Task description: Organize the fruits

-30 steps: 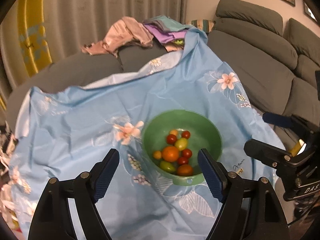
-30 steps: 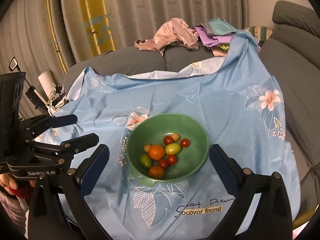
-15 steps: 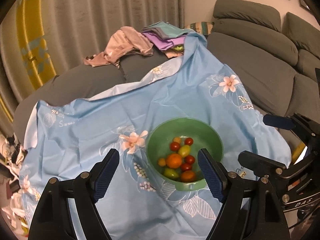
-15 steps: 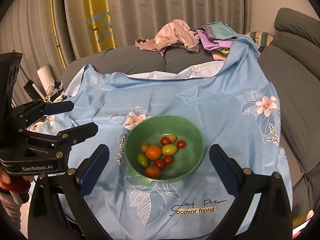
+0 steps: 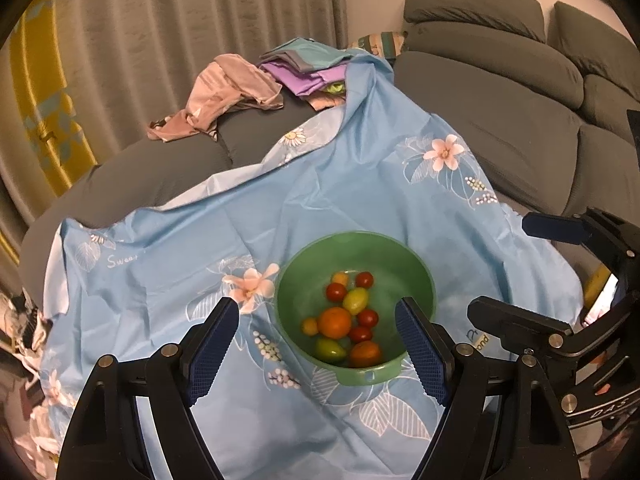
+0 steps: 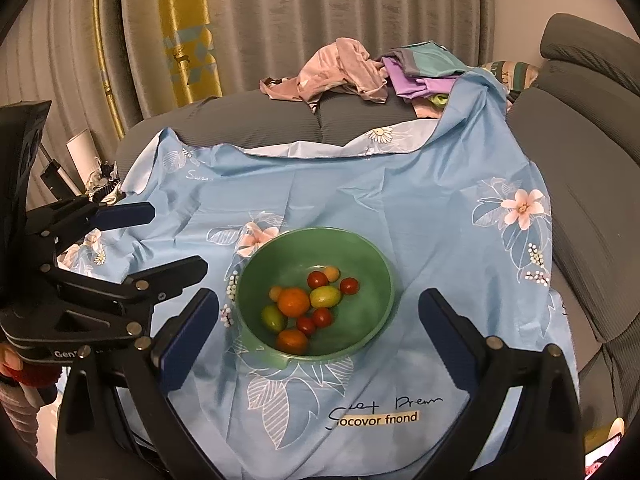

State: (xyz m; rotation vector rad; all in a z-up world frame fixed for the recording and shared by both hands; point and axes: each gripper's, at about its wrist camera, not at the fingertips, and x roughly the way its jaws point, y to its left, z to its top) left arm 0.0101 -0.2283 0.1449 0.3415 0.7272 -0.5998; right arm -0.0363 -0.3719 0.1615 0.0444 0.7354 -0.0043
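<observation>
A green bowl (image 5: 416, 280) sits on a blue flowered cloth (image 5: 200, 248) and holds several small fruits: an orange one (image 5: 334, 322), red cherry tomatoes (image 5: 336, 291), a yellow-green one (image 5: 355, 300). It also shows in the right wrist view (image 6: 372, 276), with the orange fruit (image 6: 294, 302). My left gripper (image 5: 318, 350) is open and empty, held above the bowl's near side. My right gripper (image 6: 320, 344) is open and empty, also above the bowl's near edge. Each gripper shows in the other's view: the right one (image 5: 532, 272), the left one (image 6: 160, 244).
The cloth covers a grey sofa seat (image 5: 500, 128). A heap of pink clothes (image 5: 224, 96) and purple clothes (image 5: 308, 76) lies at the back. Grey and yellow curtains (image 6: 192, 32) hang behind. Clutter sits on the floor at the left (image 6: 80, 168).
Both grippers have pulled back and risen, so the bowl looks smaller and lower in view. The fruits and bowl have not moved. Both grippers stay open.
</observation>
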